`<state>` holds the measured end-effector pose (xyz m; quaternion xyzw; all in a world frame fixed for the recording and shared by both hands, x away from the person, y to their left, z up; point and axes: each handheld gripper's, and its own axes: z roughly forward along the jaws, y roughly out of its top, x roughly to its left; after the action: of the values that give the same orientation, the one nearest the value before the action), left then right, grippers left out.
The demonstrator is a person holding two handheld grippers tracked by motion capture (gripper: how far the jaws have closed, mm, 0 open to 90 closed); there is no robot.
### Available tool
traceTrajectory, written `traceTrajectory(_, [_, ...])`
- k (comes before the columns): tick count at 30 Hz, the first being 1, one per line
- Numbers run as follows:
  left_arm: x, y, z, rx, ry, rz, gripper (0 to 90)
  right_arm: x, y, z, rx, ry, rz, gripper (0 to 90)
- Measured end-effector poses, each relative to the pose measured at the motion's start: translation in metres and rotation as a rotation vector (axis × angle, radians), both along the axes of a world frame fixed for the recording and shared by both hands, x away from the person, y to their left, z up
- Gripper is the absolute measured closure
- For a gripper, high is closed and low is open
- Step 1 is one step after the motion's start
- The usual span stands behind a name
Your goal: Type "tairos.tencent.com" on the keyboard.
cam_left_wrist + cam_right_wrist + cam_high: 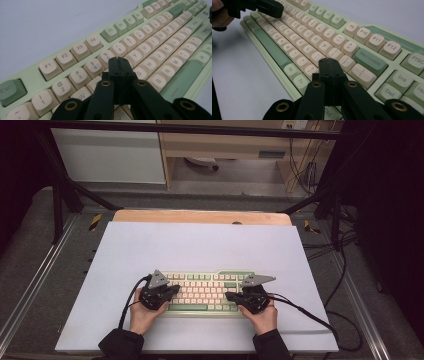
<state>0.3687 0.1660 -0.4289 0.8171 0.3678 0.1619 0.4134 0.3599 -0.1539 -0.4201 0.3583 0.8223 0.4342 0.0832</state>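
A green and cream keyboard [205, 292] lies on a pale mat [200, 245], toward the mat's near edge. I hold my left gripper [172, 290] over the keyboard's left end and my right gripper [230, 296] over its right end. Both pairs of jaws are pressed together with nothing between them, likely so each closed tip can poke a single key. The left tip hovers near the R key, the right near the Enter key.
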Motion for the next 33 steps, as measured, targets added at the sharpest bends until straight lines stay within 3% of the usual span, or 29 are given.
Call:
traceTrajectory(8, [-0.01, 0.009, 0.004, -0.008, -0.003, -0.012, 90.0, -0.001, -0.001, 0.003, 0.01, -0.004, -0.004, 90.0])
traceTrajectory(20, [-0.019, 0.028, 0.005, -0.02, 0.009, 0.01, 90.0, -0.001, 0.0, 0.005, 0.024, -0.005, -0.011, 90.0])
traceTrajectory(33, [-0.026, 0.048, 0.005, -0.029, 0.007, 0.033, 90.0, 0.003, 0.014, 0.007, 0.013, -0.007, -0.004, 90.0])
